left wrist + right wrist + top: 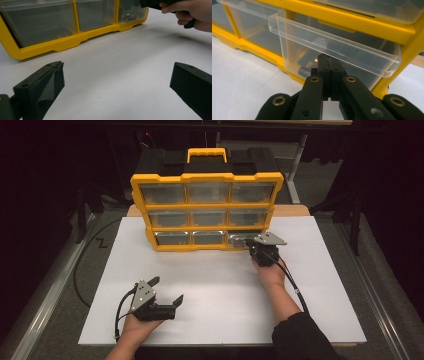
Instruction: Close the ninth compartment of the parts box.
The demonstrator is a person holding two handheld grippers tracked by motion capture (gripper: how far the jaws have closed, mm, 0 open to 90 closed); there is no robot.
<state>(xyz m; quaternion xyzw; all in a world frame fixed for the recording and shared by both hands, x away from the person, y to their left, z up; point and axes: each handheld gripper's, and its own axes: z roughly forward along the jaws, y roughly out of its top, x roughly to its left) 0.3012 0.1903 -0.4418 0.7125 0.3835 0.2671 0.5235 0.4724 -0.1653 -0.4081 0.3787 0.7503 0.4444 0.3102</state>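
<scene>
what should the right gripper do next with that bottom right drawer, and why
Probably keep pulling straight back toward the person. The right gripper is shut on the clear drawer, apparently its front tab, and it sits only partly out of the yellow organizer, its contents hard to reach. The left gripper waits open.

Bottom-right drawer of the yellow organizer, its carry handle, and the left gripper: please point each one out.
bottom-right drawer (pixel 342 47), right gripper view, on its clear front lip.
carry handle (pixel 206 151), high view, on the yellow top bar.
left gripper (pixel 167 290), high view, midway between its open jaws.
</scene>
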